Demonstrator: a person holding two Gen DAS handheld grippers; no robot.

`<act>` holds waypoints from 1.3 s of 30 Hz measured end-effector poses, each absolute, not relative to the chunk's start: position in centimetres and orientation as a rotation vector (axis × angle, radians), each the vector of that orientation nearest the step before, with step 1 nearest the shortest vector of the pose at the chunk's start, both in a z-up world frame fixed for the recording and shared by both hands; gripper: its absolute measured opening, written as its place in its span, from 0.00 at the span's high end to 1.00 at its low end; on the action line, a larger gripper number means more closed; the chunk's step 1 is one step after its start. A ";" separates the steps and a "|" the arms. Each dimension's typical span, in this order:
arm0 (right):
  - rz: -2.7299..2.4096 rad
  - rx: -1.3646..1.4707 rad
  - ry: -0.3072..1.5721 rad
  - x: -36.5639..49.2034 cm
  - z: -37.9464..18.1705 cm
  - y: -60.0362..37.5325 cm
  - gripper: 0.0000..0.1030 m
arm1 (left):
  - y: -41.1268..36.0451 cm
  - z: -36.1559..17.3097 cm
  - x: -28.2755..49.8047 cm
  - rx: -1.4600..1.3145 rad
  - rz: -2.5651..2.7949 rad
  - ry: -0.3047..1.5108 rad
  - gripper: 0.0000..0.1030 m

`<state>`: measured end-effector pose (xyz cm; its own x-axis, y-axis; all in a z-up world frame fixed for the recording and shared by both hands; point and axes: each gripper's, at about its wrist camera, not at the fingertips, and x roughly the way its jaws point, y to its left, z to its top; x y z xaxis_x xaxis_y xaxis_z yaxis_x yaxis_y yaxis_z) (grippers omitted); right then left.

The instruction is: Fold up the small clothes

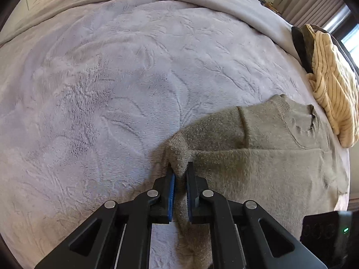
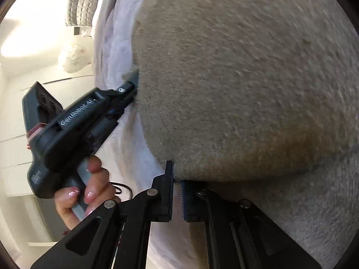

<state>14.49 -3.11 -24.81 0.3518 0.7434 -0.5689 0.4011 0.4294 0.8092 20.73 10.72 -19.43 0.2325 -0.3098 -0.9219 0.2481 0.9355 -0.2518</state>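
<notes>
An olive fleece garment (image 1: 258,168) lies spread on a pale lavender blanket (image 1: 112,89) at the lower right of the left wrist view. My left gripper (image 1: 180,168) is shut on its bunched left corner, with fabric squeezed between the blue pads. In the right wrist view the garment (image 2: 246,89) fills most of the picture, somewhat blurred. My right gripper (image 2: 177,177) is shut on its near edge, and the cloth drapes over and hides the right fingertip. The left gripper (image 2: 132,85), held by a hand (image 2: 89,192), bites the same edge farther along.
A cream striped garment (image 1: 332,89) lies crumpled at the bed's right side on a dark item (image 1: 301,44). A black casing with a green light (image 1: 325,228) shows at the lower right. Curtains (image 1: 314,0) hang behind. A quilted pillow (image 2: 83,0) and white cabinets (image 2: 13,134) are beyond the bed.
</notes>
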 end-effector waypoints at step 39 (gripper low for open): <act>-0.246 1.053 1.033 -1.7 -16.5 -33.3 0.49 | 6.4 -14.4 10.3 0.081 -0.216 1.214 0.90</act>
